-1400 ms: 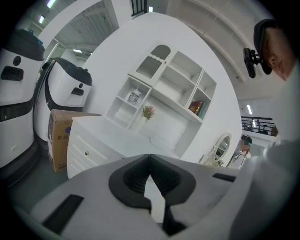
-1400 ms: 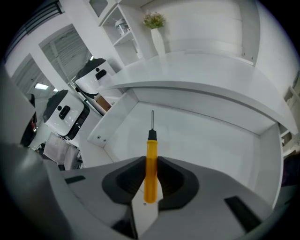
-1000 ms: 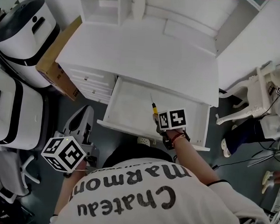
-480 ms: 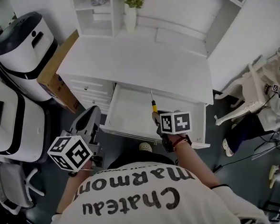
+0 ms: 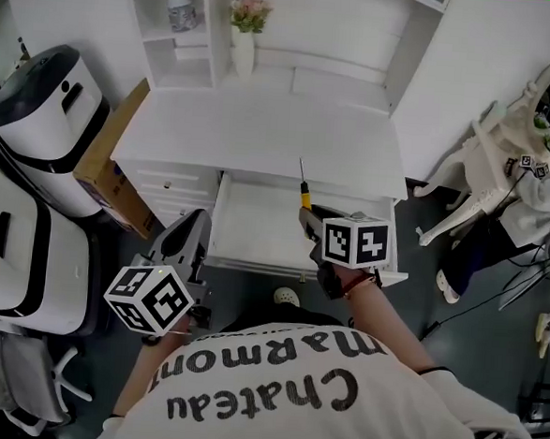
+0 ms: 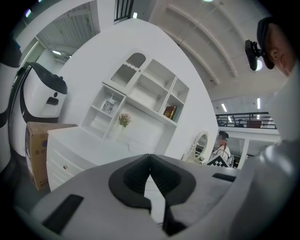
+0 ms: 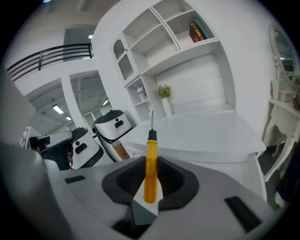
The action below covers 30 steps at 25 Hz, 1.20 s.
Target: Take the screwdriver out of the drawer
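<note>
White bench [image 5: 262, 138] fills the middle of the head view, with a white shelf unit [image 5: 209, 22] standing along its far edge. Two bulky white-and-black machines [image 5: 34, 103] stand on the floor to its left, and a brown cardboard box [image 5: 100, 164] sits wedged between them and the bench's side. Under the bench top a wide white drawer [image 5: 256, 227] is pulled out toward the person, and its floor looks bare.

Over the drawer's right part the right gripper [image 5: 309, 222] points away from the person and toward the shelves. Its jaws pinch the yellow handle of the screwdriver [image 7: 150, 168]. The tool is out of the drawer and held in the air above it. Its thin metal shaft sticks out past the jaw tips, and in the head view it crosses the bench's front edge.

The left gripper [image 6: 150, 157] hangs left of the drawer, near the bench's small side drawers. Its jaws are pressed together at the tips with nothing between them.

A small vase of flowers [image 5: 242, 43] stands on the bench against the shelf unit.
</note>
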{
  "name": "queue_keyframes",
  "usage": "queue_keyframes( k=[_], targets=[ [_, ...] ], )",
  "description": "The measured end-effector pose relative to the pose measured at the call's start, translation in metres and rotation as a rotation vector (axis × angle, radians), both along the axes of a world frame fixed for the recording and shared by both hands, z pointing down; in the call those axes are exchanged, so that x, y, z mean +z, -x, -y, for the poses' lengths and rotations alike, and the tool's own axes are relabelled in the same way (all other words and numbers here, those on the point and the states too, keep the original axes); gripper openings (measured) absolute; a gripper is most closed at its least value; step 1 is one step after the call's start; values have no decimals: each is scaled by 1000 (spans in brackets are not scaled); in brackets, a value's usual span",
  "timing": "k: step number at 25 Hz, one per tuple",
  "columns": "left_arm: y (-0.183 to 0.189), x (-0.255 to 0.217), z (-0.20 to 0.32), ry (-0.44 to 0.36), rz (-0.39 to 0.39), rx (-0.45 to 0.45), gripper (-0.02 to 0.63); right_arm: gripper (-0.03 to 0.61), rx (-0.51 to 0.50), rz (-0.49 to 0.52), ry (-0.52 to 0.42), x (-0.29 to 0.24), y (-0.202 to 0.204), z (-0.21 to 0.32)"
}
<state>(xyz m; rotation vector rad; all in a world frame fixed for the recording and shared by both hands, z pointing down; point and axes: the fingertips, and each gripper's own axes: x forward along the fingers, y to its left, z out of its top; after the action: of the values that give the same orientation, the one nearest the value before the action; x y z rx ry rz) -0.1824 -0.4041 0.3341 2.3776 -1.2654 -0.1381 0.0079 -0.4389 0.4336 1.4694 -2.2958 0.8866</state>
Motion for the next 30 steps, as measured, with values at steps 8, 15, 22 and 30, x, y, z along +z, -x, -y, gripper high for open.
queue_keyframes(
  k=[8, 15, 22, 30],
  targets=[
    [-15, -5, -22, -6, -10, 59, 23, 89, -24, 69, -162, -49, 11, -27],
    [-30, 1, -37, 18, -12, 95, 23, 89, -16, 63, -268, -76, 7, -48],
    [-35, 3, -40, 21, -10, 89, 23, 89, -14, 60, -292, -80, 2, -52],
    [-54, -1, -42, 18, -6, 86, 23, 89, -26, 61, -310, -81, -18, -57]
  ],
)
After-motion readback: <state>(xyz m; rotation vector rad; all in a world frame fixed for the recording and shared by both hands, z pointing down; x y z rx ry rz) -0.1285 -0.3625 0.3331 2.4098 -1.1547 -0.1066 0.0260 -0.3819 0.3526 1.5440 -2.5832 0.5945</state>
